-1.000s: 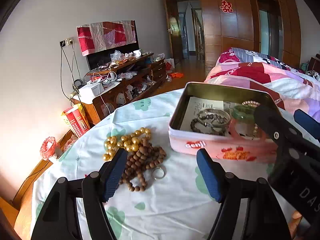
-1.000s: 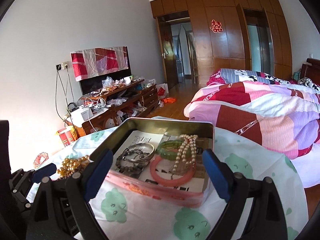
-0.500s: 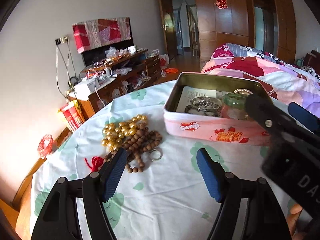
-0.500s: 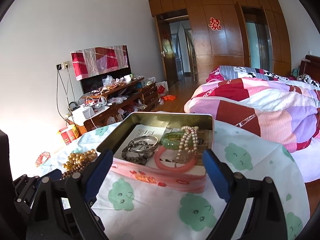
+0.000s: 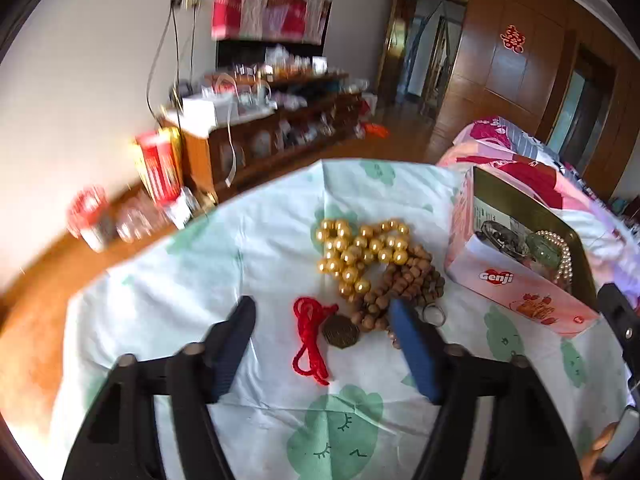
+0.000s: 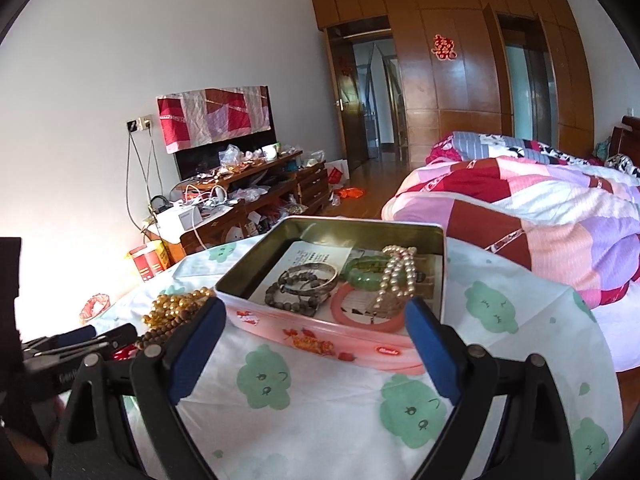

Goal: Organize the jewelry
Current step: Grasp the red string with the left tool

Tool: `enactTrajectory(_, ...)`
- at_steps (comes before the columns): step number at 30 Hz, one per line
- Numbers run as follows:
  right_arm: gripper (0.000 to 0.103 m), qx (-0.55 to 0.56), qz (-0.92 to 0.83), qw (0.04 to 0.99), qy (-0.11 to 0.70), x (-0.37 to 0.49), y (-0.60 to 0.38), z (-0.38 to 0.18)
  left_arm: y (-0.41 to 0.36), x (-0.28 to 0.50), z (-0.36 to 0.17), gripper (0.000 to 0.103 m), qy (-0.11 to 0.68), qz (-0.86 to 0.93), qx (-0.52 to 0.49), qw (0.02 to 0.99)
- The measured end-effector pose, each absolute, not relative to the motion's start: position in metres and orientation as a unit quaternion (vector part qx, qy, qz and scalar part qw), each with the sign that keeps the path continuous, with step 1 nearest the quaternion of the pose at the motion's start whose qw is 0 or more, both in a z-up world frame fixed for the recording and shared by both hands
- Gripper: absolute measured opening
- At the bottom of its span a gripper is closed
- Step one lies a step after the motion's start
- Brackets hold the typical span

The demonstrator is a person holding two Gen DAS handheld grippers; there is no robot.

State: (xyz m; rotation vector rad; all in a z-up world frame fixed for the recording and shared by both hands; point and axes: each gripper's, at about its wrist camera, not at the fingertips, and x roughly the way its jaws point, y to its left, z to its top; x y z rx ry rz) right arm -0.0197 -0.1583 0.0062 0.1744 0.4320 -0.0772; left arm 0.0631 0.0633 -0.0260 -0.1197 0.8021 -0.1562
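Observation:
A pink open tin on the clothed table holds a silver bangle, a dark bead bracelet, a green bangle, a pink bangle and a pearl strand. Left of it lie gold beads, wooden beads, a ring and a bronze pendant on a red cord. My left gripper is open just above the pendant. My right gripper is open before the tin.
The round table has a white cloth with green prints. A cluttered wooden TV cabinet stands by the wall at left. A bed with a patchwork quilt lies at right, close behind the table.
My left gripper has swung left and down toward the loose pile, and the red cord and pendant now lie between its fingers. My right gripper has pulled back a little from the tin.

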Motion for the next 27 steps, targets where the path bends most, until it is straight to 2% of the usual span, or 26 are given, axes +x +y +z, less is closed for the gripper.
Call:
enactTrajectory(1, 0.093, 0.088, -0.036, 0.972, 0.217, -0.019, -0.158, 0.006, 0.064, 0.066, -0.029, 0.045, 0.399, -0.078, -0.063, 0.911)
enactTrajectory(2, 0.093, 0.09, -0.034, 0.971, 0.218, -0.018, -0.158, 0.005, 0.064, 0.069, -0.033, 0.042, 0.412, -0.077, -0.067, 0.906)
enactTrajectory(8, 0.093, 0.109, -0.027, 0.968, 0.227, -0.016, -0.162, 0.003, 0.058, 0.073, -0.037, 0.041, 0.429, -0.067, -0.053, 0.899)
enactTrajectory(9, 0.093, 0.113, -0.025, 0.966, 0.229, -0.016, -0.162, 0.002, 0.058, 0.071, -0.037, 0.038, 0.427, -0.066, -0.053, 0.9)
enactTrajectory(10, 0.093, 0.115, -0.024, 0.966, 0.23, -0.015, -0.162, 0.002, 0.059, 0.069, -0.036, 0.031, 0.427, -0.07, -0.057, 0.9)
enactTrajectory(17, 0.093, 0.121, -0.022, 0.964, 0.235, -0.014, -0.163, 0.001, 0.086, 0.07, -0.038, 0.03, 0.432, -0.061, -0.116, 0.892)
enactTrajectory(25, 0.093, 0.127, -0.019, 0.963, 0.239, -0.013, -0.163, 0.0, 0.057, 0.073, -0.038, 0.03, 0.436, -0.045, -0.032, 0.898)
enactTrajectory(27, 0.093, 0.127, -0.019, 0.963, 0.239, -0.014, -0.163, -0.001, 0.058, 0.073, -0.038, 0.019, 0.436, -0.048, -0.03, 0.898)
